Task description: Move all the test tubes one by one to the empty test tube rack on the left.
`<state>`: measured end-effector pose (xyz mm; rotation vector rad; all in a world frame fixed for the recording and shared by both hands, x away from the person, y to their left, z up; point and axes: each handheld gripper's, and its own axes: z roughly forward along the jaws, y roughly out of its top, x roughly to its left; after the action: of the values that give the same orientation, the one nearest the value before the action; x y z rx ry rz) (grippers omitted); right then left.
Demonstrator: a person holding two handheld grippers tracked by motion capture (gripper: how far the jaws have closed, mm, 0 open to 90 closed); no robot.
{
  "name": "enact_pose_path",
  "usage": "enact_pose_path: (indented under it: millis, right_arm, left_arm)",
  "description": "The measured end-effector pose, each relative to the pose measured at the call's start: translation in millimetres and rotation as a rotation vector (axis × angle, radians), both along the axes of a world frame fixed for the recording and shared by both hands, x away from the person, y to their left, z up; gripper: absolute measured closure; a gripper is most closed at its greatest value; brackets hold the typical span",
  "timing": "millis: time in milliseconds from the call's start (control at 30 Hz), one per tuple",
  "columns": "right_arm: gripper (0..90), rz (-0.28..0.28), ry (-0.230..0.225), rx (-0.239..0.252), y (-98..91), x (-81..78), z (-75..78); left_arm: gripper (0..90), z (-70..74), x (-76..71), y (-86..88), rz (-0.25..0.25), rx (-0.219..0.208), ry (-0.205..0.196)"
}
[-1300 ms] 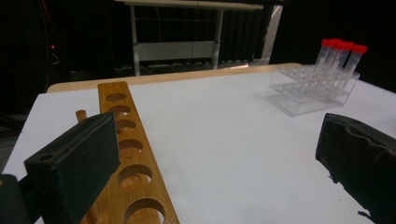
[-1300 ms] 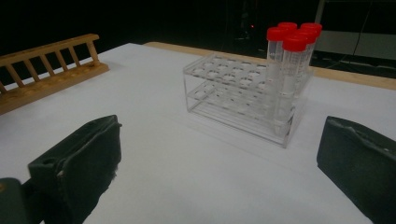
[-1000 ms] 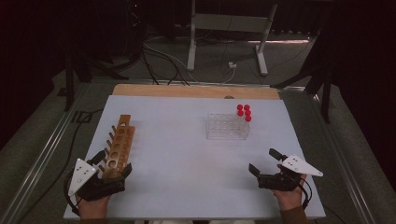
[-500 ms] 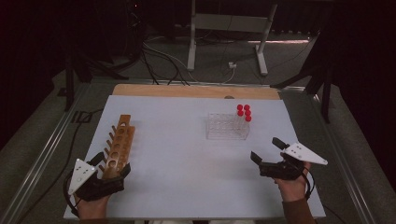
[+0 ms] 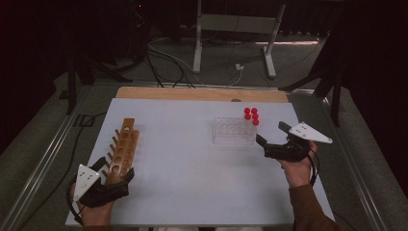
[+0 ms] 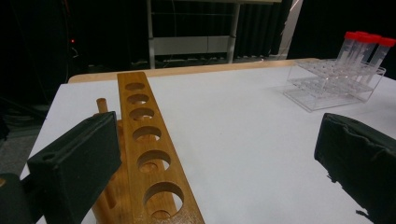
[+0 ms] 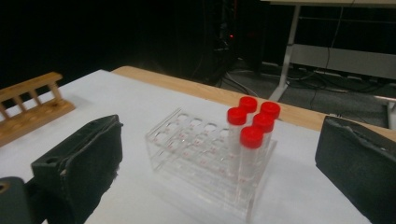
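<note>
On the white rectangular surface (image 5: pixel 192 163), two racks are sitting well apart with a broad bare stretch lying between them. At about eight o'clock from the middle, the long wooden test-tube rack with a row of round holes (image 5: pixel 122 150) is lying lengthwise, its near end resting just inside the left tongs (image 5: pixel 115 177), which are gaping wide around it without clearly pinching it; the left gripper view is showing one black jaw beside the rack's left flank and the other standing far off to the right over bare white. This rack is running close along the surface's left edge, leaving little room on that side.

At about two o'clock, the clear plastic tube rack (image 5: pixel 234 131) is standing upright, and five red-capped clear tubes (image 5: pixel 251 115) are clustering at its right-hand end. The right tongs (image 5: pixel 270 139) are hovering just beside that end, at roughly four o'clock from the rack, jaws spread wide and holding nothing; in the right gripper view the clear rack (image 7: pixel 205 154) and its red caps (image 7: pixel 252 120) are lying between the two open jaws but farther off, not touching either.

Beyond the clear rack, a pale wooden strip (image 5: pixel 202 94) is bordering the far edge. The near middle of the surface is lying open.
</note>
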<state>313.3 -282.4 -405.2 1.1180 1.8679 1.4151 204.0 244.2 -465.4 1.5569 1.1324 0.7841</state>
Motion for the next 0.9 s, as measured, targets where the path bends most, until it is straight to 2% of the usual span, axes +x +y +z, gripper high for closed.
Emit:
enact_pose_path:
  millis: [33, 67, 200, 300, 333, 433, 600, 633, 667, 900]
  right_arm:
    - [0.6, 0.000, 0.000, 0.000, 0.0, 0.0, 0.0]
    - [3.3, -0.005, 0.018, -0.005, 0.5, 9.1, -1.5]
    - [6.8, -0.032, 0.035, -0.030, 0.2, 24.8, -10.8]
    - [12.0, -0.046, 0.068, -0.026, -0.8, 35.9, -21.1]
    - [15.5, -0.055, 0.071, -0.023, -1.1, 38.5, -24.6]
    - [18.7, -0.070, 0.087, -0.019, -0.3, 44.4, -30.9]
    - [44.3, -0.099, 0.120, -0.037, 10.3, 58.0, -43.9]
    - [44.3, -0.099, 0.120, -0.037, 10.3, 58.0, -43.9]
    - [52.2, -0.106, 0.137, -0.063, 14.6, 61.7, -48.2]
    - [68.3, -0.119, 0.168, -0.098, 21.3, 69.4, -57.7]
  left_arm:
    - [1.3, 0.0, 0.0, 0.0, 0.000, 0.000, 0.000]
    - [1.4, -0.3, 0.2, -0.3, 0.000, -0.004, 0.001]
    - [1.4, -1.2, 0.5, -1.3, -0.005, -0.001, 0.004]
    - [1.4, -1.5, 1.0, -2.5, -0.007, 0.003, 0.007]
    - [1.4, -1.4, 1.0, -2.7, -0.007, 0.002, 0.007]
    - [1.4, -1.5, 0.9, -2.8, -0.006, 0.003, 0.007]
    - [1.4, -1.6, 0.5, -0.7, 0.001, -0.005, 0.008]
    - [1.4, -1.6, 0.5, -0.7, 0.001, -0.005, 0.008]
    - [1.4, -1.5, 0.3, -0.7, 0.003, -0.008, 0.007]
    - [1.4, -1.5, 0.2, 0.0, 0.003, -0.008, 0.006]
